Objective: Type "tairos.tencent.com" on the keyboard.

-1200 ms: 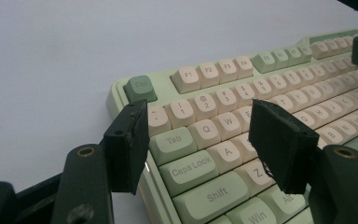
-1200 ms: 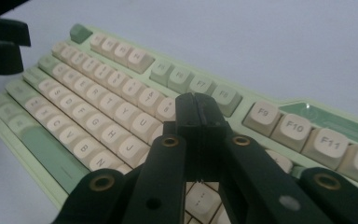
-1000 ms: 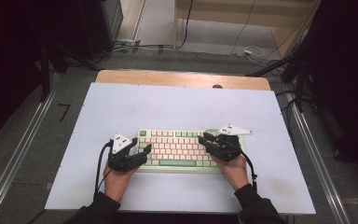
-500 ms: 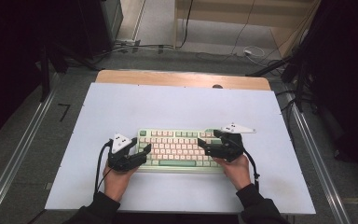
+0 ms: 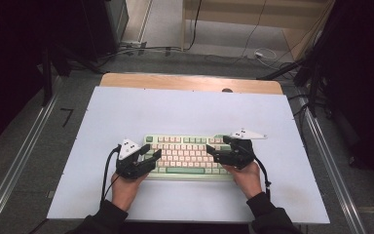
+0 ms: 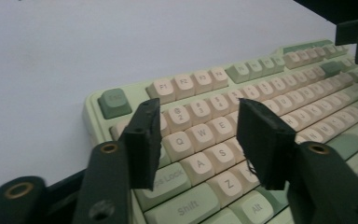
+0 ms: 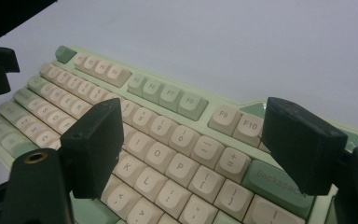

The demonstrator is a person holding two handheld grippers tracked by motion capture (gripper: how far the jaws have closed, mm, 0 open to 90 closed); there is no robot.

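The table (image 5: pixel 126 112) is covered by a pale sheet, with a strip of bare wood showing along its far edge. The keyboard (image 5: pixel 187 156) lies flat on the near half of the sheet, roughly central, its long side running left to right; green case, cream keys and green accent keys are noted.

The left gripper (image 5: pixel 148 160) is held at the keyboard's left end, its body off the near-left corner and its jaws reaching in over the left keys. In the left gripper view (image 6: pixel 198 140) the jaws stand apart with nothing between them but the letter keys beneath; they have just been closing further, and no contact of pad with key can be confirmed.

The right gripper (image 5: pixel 214 153) is held at the right end, angled inward. In the right gripper view (image 7: pixel 191 144) the jaws are spread wide over the right letter rows and the Backspace key (image 7: pixel 275 182); nothing is gripped. They have just been opening.

Judgement: the step in hand appears to be the positioning of both grippers over the keys, as for pressing or for taking hold of the keyboard's ends; which is intended cannot be told. The next move calls for a short, controlled descent, with each jaw tip aligned on a single key so that neighbours are not struck.
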